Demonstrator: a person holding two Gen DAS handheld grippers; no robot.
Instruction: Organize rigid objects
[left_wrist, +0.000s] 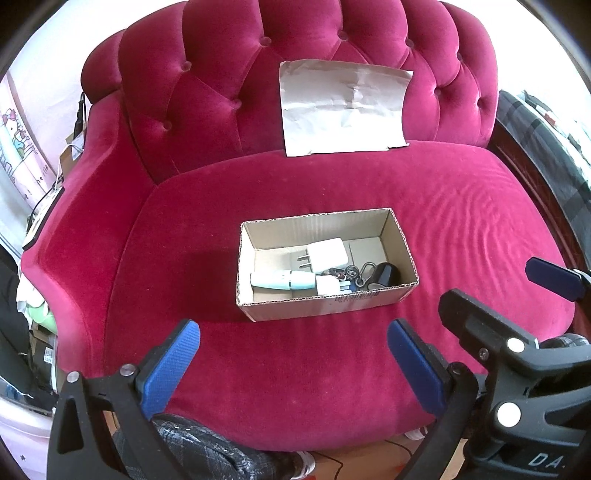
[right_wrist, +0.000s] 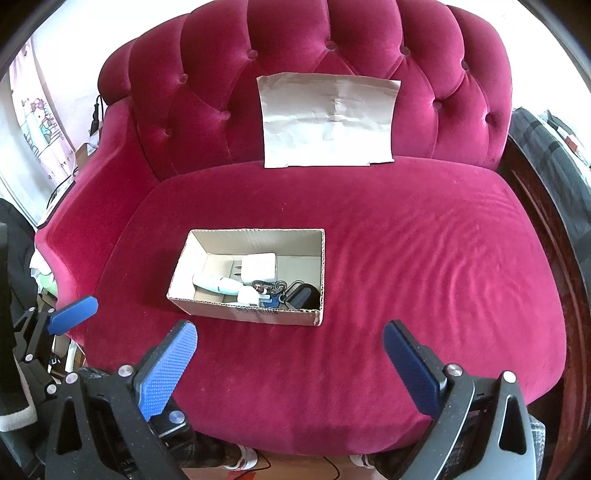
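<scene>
Both claws, left (left_wrist: 293, 363) and right (right_wrist: 290, 363), wide, empty; cardboard box (right_wrist: 255, 314) ahead on soft cushion (right_wrist: 424, 277). Careless reach may tip box, spill charger (right_wrist: 258, 267).

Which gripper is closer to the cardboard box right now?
Left. The left gripper faces the cardboard box almost head-on from the seat's front edge. The right gripper sits further right, with the box ahead to its left.

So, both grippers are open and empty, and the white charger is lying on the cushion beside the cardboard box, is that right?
Not quite: the white charger lies inside the cardboard box, not beside it, as the left wrist view shows. The left gripper and right gripper are indeed open and empty.
</scene>
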